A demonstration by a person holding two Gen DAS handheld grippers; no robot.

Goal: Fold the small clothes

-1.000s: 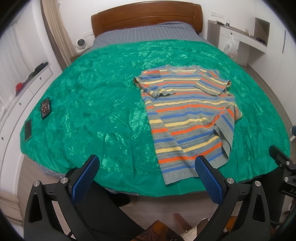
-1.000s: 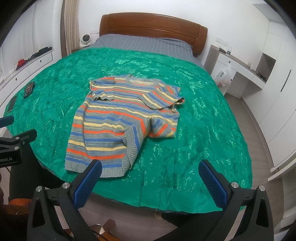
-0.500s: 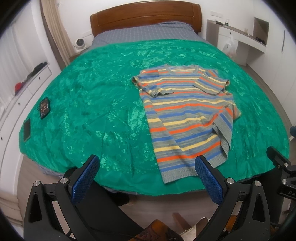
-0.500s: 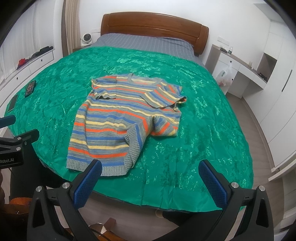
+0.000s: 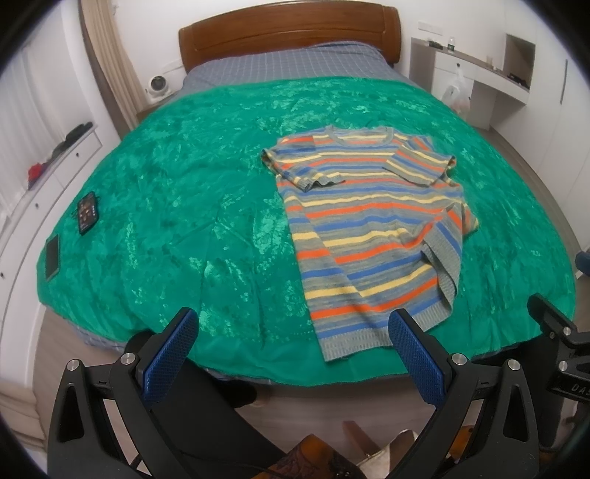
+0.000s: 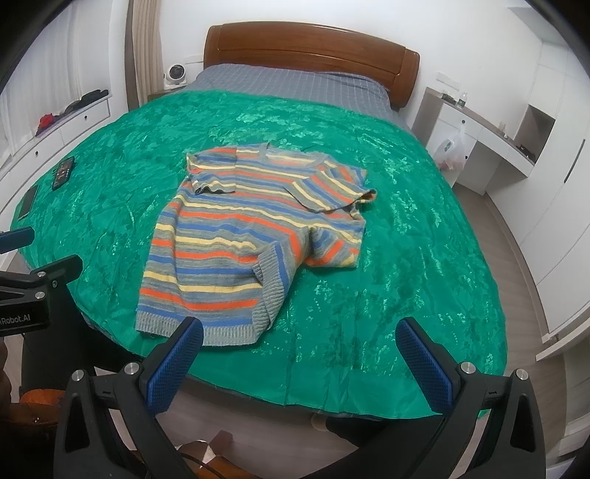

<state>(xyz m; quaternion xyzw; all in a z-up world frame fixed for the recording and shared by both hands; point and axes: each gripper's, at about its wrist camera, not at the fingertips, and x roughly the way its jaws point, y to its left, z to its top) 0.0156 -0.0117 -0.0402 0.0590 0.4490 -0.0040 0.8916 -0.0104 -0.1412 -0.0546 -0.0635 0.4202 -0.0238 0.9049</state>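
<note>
The striped sweater (image 5: pixel 372 228) lies flat on the green bedspread (image 5: pixel 177 206), toward the foot end of the bed, with its collar pointing to the wooden headboard (image 5: pixel 287 33) and its ribbed hem (image 5: pixel 354 341) close to the near edge. Its long axis therefore runs from the near edge away toward the headboard, almost in line with the direction in which both tools look. Both short sleeves are already turned inward over the chest, and the right side of the body is folded over in a diagonal flap (image 6: pixel 276 272) that ends at the hem.

The left tool (image 5: pixel 291 353) hangs just off the near edge of the bed, wide open and holding nothing; the hem corner lies just ahead of its right finger (image 5: pixel 409 350). The right tool (image 6: pixel 298 361) is also wide open and empty, at the same edge, and here the hem lies ahead of its left finger (image 6: pixel 177 361), so the sweater sits between the two tools. The hem is nearest to both; the collar is well apart from them.

I judge that the coming move is to take the hem and carry it along the long axis toward the collar, each tool on its own corner

Two phones (image 5: pixel 86 212) lie far to the left, near the bedspread's edge, out of the way
</note>
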